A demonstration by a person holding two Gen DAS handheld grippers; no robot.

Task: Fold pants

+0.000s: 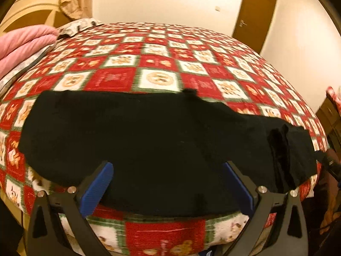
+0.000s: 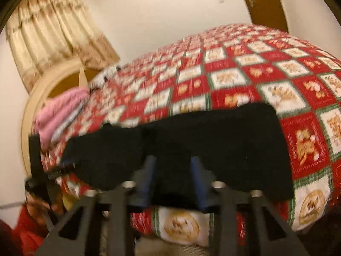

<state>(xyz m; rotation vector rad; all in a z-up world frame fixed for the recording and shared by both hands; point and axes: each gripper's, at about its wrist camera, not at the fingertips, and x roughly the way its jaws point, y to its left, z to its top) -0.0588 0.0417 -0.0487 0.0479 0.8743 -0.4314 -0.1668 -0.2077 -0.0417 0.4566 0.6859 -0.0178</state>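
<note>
Black pants (image 1: 136,136) lie flat across the near edge of a bed with a red, white and green checked quilt (image 1: 157,61). My left gripper (image 1: 168,170) is open, its blue-padded fingers spread wide just above the pants' near edge. In the right wrist view the pants (image 2: 213,136) lie the same way. My right gripper (image 2: 173,166) hovers at their near edge, jaws partly open with a narrower gap, nothing between them. The left gripper also shows in the right wrist view (image 2: 60,168) at the far left.
A folded pink blanket (image 1: 23,44) lies at the bed's left end by a cream headboard (image 1: 27,10). A brown door (image 1: 253,15) is in the far wall. Curtains (image 2: 53,32) hang behind the headboard. Wooden furniture (image 1: 330,115) stands at the right.
</note>
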